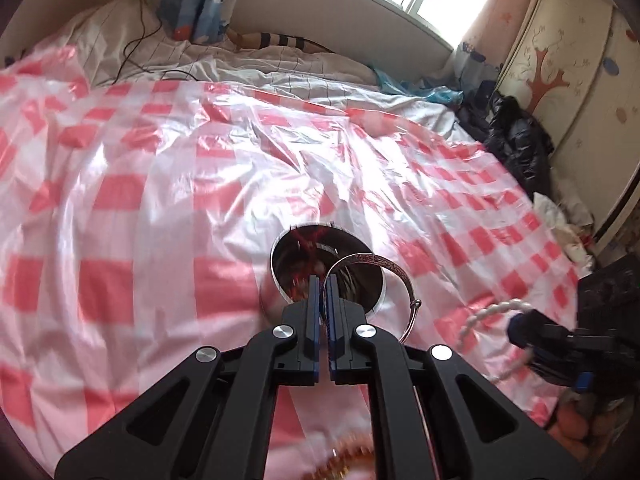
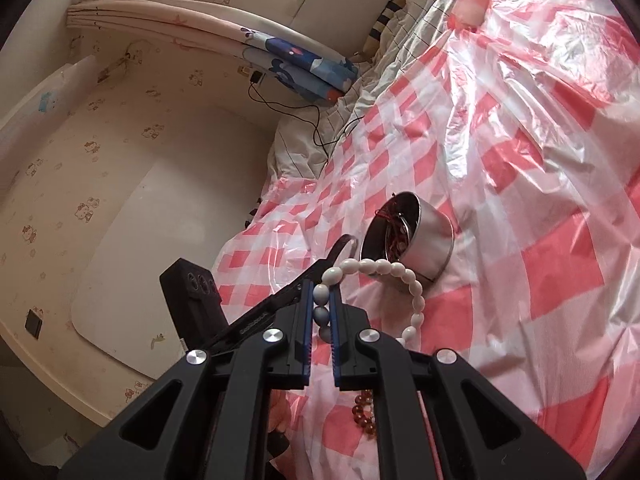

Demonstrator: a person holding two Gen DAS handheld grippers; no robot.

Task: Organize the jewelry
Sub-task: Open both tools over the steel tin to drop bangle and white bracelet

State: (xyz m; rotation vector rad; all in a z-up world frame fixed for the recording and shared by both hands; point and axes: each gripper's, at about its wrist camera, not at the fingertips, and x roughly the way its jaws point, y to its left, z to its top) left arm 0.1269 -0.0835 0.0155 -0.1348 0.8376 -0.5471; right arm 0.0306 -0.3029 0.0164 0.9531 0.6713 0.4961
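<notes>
Left gripper (image 1: 322, 280) clamped on silver bangle (image 1: 372, 258) above round metal tin (image 1: 280, 248), right gripper (image 2: 321, 294) pinched white bead bracelet (image 2: 400, 272) near the tin, both over pink checked sheet (image 1: 160, 160)

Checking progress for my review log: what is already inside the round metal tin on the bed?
Inside the metal tin, a red cord lies tangled against the inner wall. The tin's bottom is not visible: the left tool and its silver bangle cover it, and the right view is too oblique.
</notes>
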